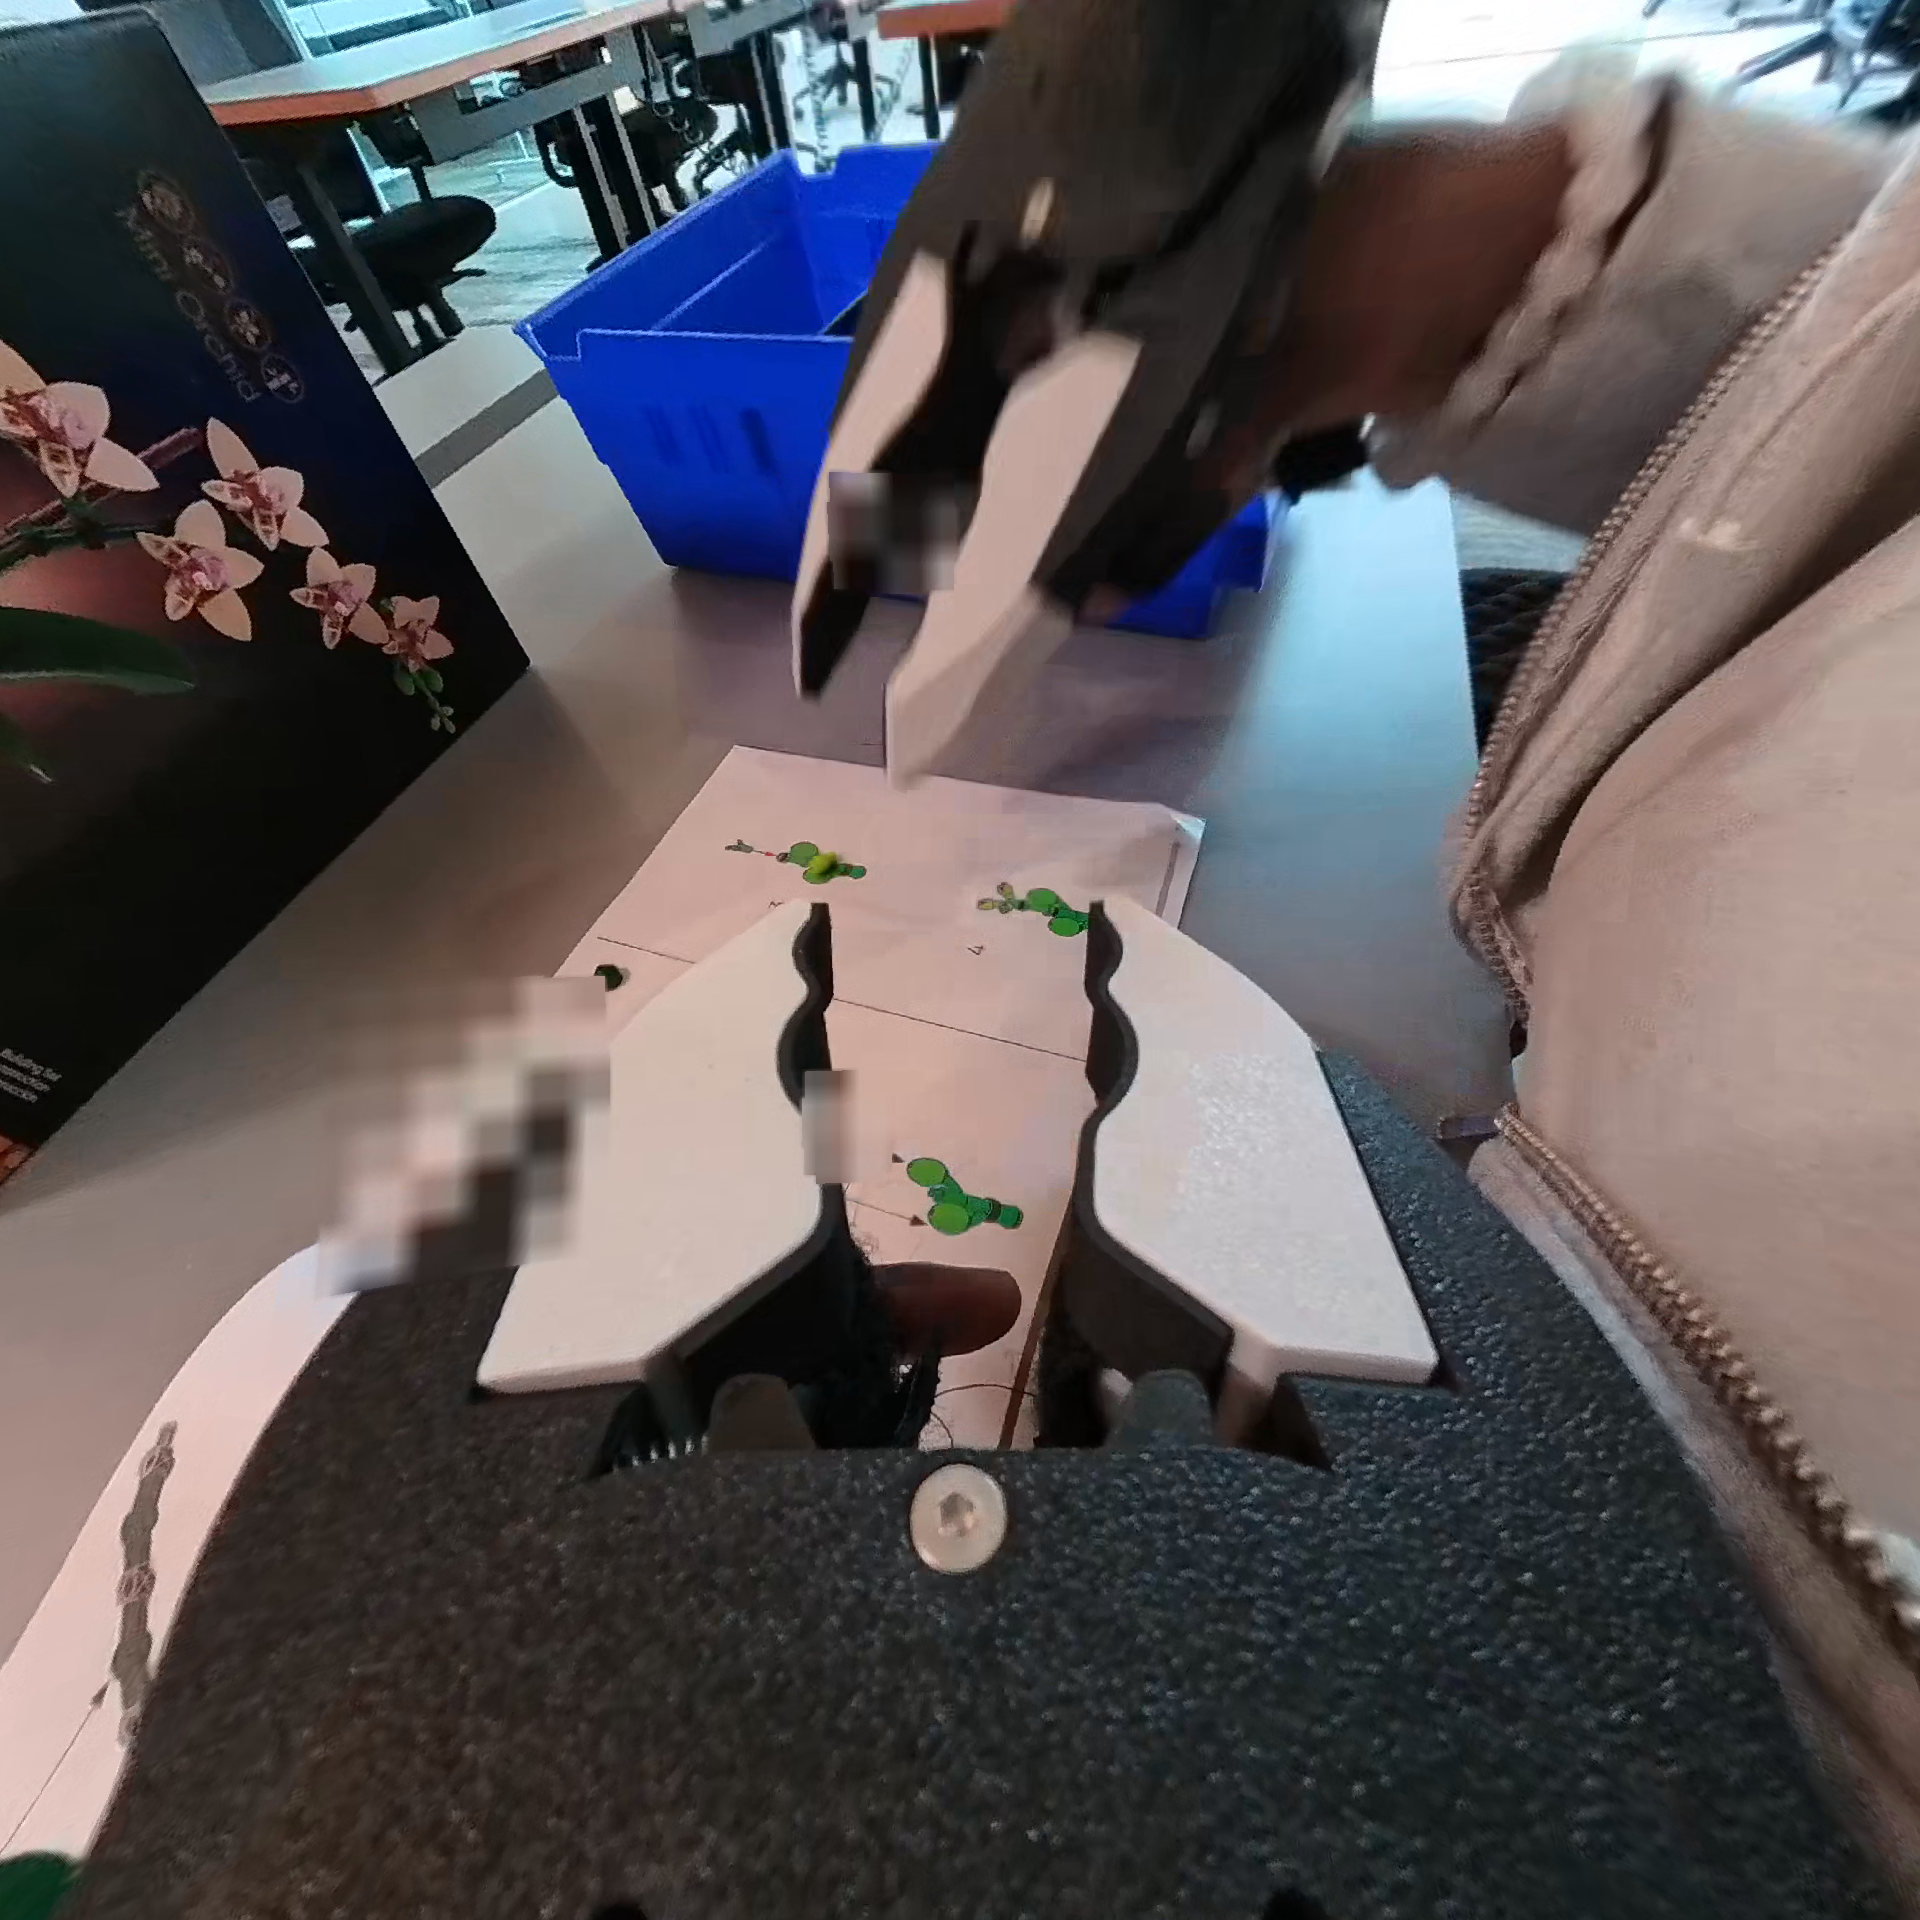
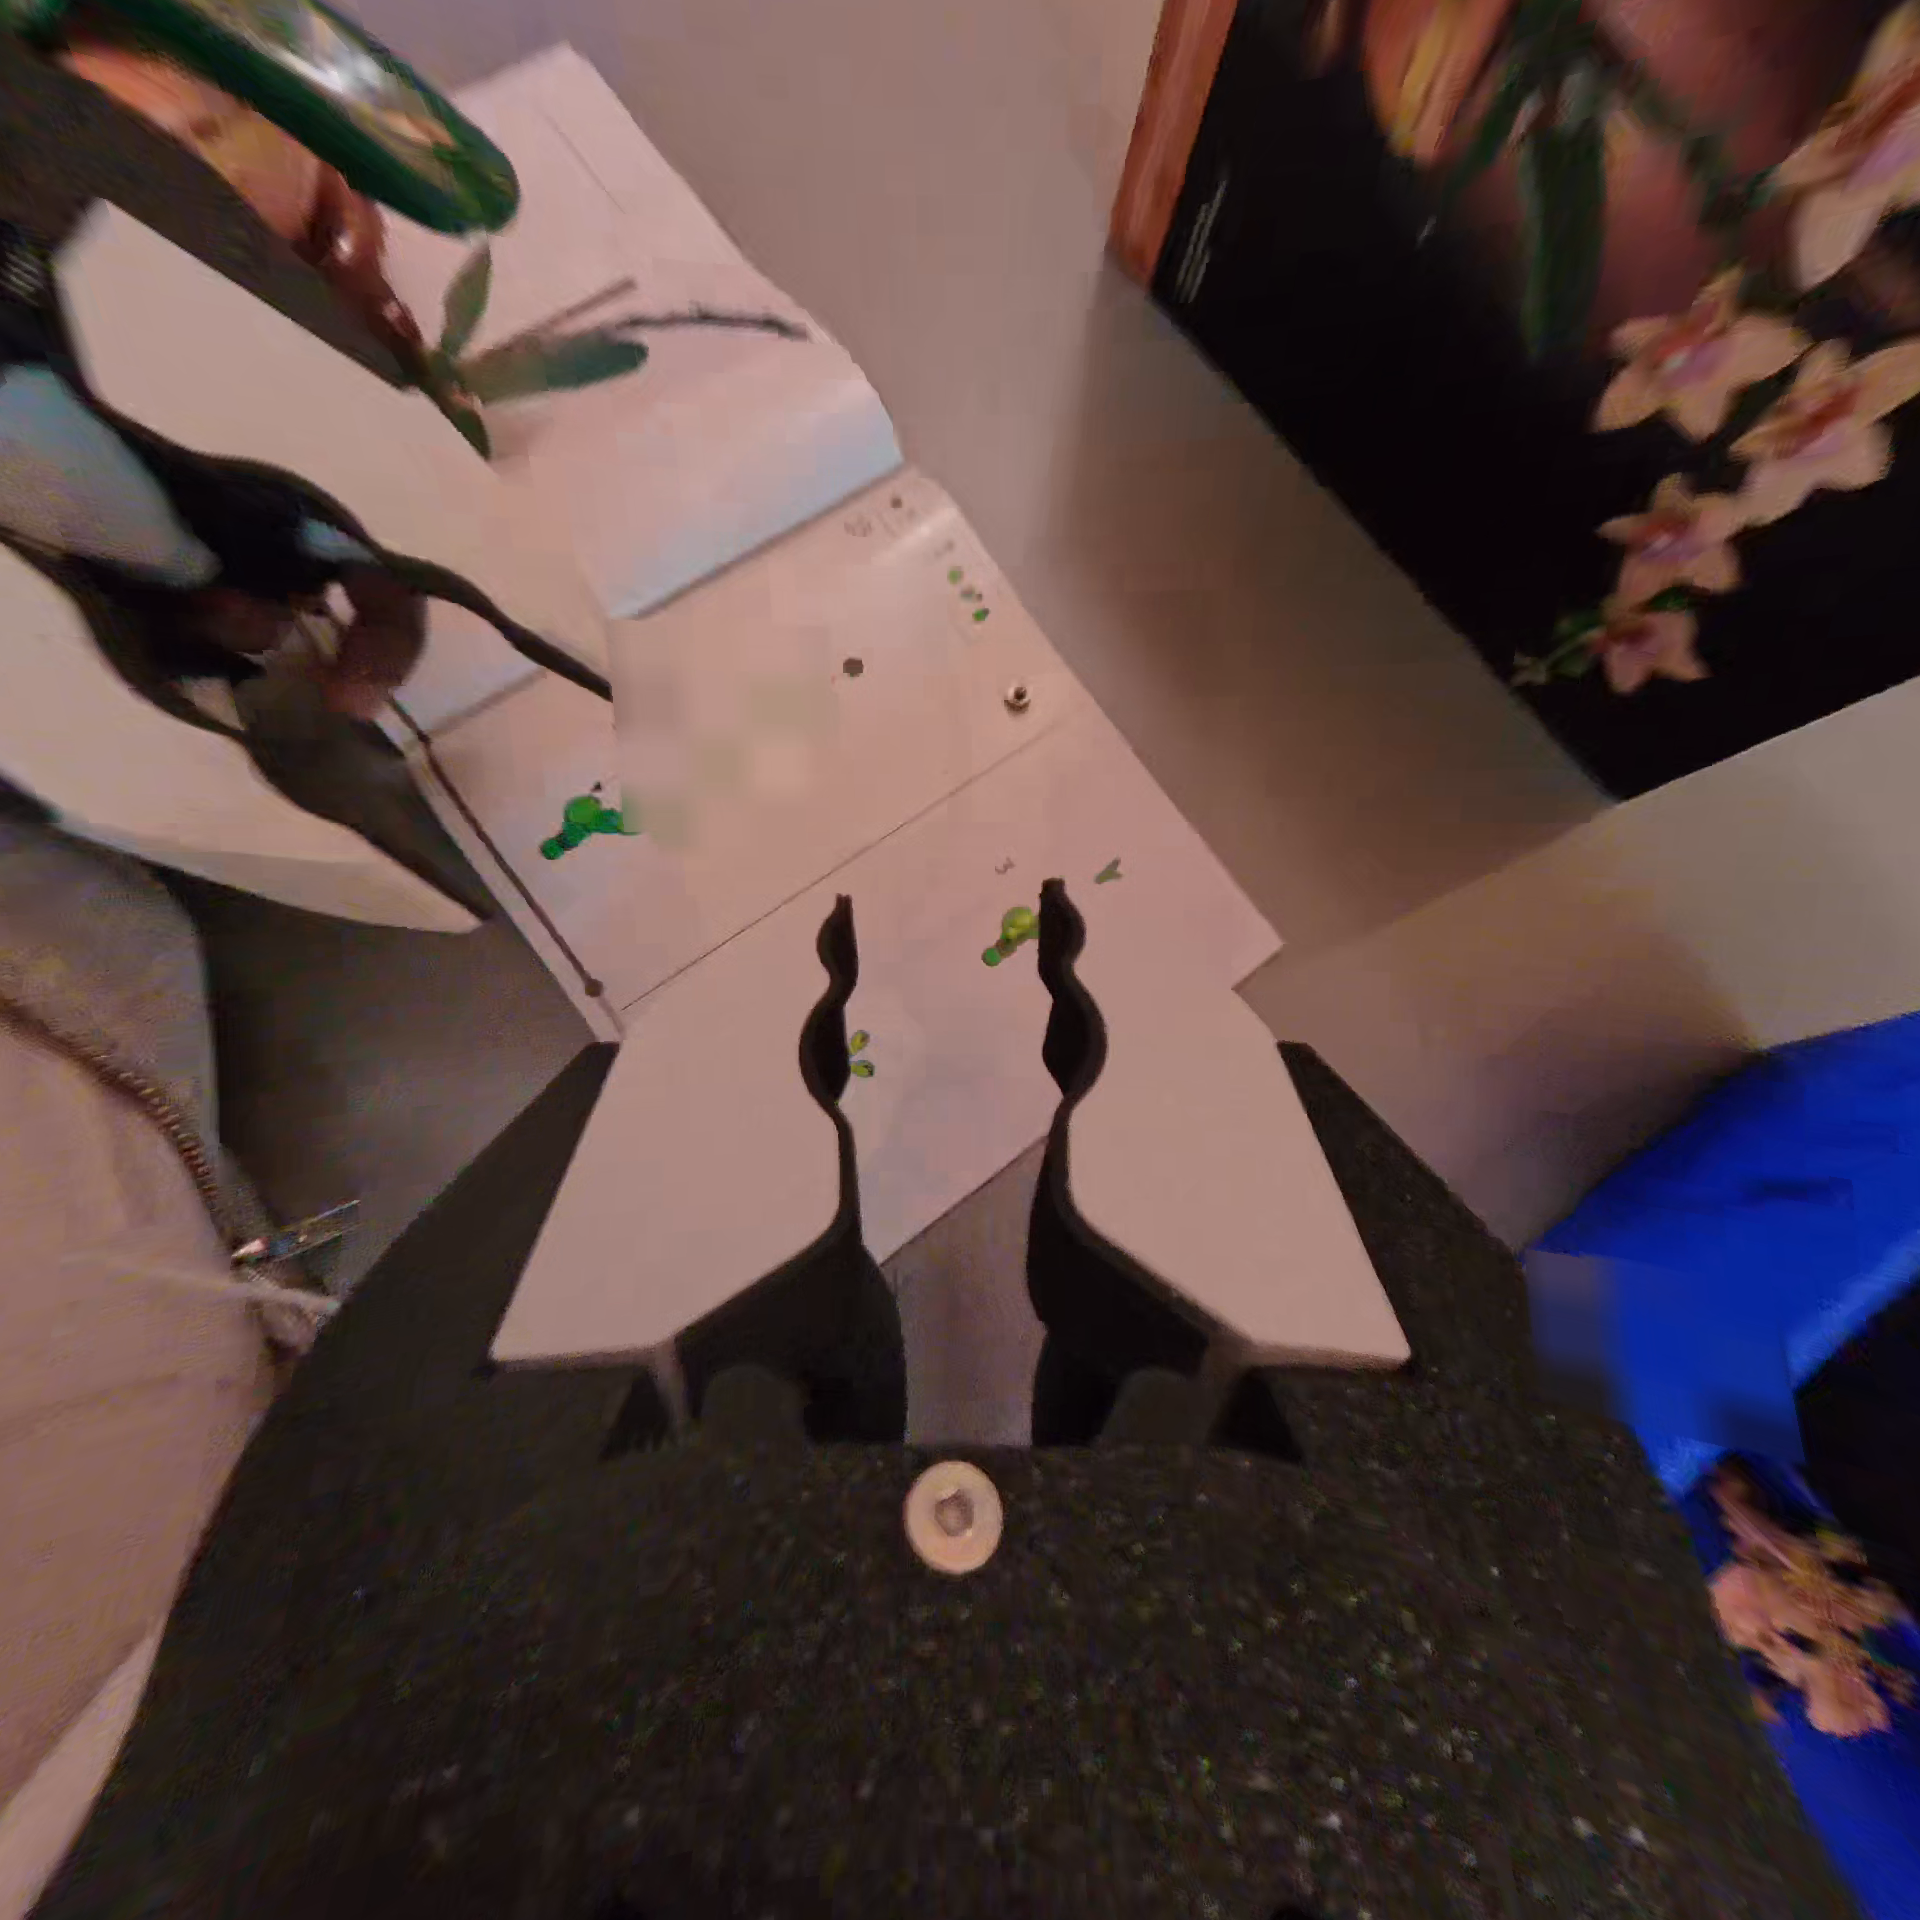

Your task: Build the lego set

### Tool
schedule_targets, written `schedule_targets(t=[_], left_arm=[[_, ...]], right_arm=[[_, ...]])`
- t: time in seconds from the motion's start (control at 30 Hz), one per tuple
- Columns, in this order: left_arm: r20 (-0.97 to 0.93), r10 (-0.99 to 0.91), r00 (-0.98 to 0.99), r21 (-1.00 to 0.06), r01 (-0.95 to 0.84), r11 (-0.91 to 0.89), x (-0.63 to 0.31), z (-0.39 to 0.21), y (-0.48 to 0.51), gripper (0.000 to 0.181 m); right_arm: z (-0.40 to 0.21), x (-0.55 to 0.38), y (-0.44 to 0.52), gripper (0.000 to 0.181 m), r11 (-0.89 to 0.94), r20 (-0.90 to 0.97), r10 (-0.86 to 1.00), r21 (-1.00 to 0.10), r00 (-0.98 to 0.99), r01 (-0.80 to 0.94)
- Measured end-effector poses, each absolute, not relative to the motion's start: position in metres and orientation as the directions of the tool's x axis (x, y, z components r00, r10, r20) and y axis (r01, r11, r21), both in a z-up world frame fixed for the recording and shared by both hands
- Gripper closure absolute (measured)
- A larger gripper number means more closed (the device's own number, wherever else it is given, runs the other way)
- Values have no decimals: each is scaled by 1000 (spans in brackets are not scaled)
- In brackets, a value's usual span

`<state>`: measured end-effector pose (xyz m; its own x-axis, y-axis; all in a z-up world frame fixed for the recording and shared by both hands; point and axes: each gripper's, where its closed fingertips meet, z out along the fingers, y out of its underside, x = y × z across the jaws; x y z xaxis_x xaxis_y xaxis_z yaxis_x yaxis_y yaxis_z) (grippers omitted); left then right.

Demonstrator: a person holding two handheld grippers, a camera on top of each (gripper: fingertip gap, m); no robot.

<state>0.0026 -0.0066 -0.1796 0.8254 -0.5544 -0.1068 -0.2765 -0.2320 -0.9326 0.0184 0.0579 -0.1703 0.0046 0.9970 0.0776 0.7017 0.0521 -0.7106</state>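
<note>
The open instruction booklet lies on the grey table, its pages printed with green plant-part diagrams. My left gripper hovers over it, open and empty. My right gripper comes down from above the booklet's far edge, jaws apart and empty. In the right wrist view my right gripper is open over the booklet. A small lime-green bit lies by its right fingertip; I cannot tell if it is a piece or print. The left gripper shows at the left. A dark green leaf piece is at top left.
The dark set box with pink orchids stands at the left, also in the right wrist view. A blue plastic bin sits behind the booklet. A person's beige zipped jacket fills the right side.
</note>
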Motion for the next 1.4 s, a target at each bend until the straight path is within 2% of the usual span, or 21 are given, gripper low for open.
schedule_targets(t=[0.13,0.23,0.33,0.5,0.7,0.9,1.07,1.3,1.4], left_arm=[[-113,-574,811,-928,-293,-231,11,-180,0,135],[-118,-594,796,-920,-312,-236,20,-181,7,135],[-141,-606,783,-900,-356,-251,31,-184,16,135],[-145,-615,775,-872,-394,-290,54,-188,35,135],[-122,-631,766,-850,-409,-333,84,-193,58,136],[-147,-673,725,-866,-424,-267,111,-186,74,139],[-265,-748,609,-912,-411,-11,150,-151,91,143],[-225,-857,464,-914,-404,21,183,-160,90,146],[-170,-867,468,-927,-374,-20,184,-160,90,144]], right_arm=[[-85,87,89,164,90,202,974,-770,108,631],[-72,157,127,172,83,294,940,-689,173,720],[-93,198,141,173,108,283,955,-610,89,785],[-139,210,135,174,18,38,999,-677,11,736],[-173,210,131,174,11,-40,998,-704,-55,710],[-196,200,143,180,217,127,976,-604,-176,767],[-211,166,140,181,385,229,923,-566,-310,729],[-243,158,136,181,387,163,921,-455,-353,802],[-246,185,149,181,326,110,945,-332,-307,885]])
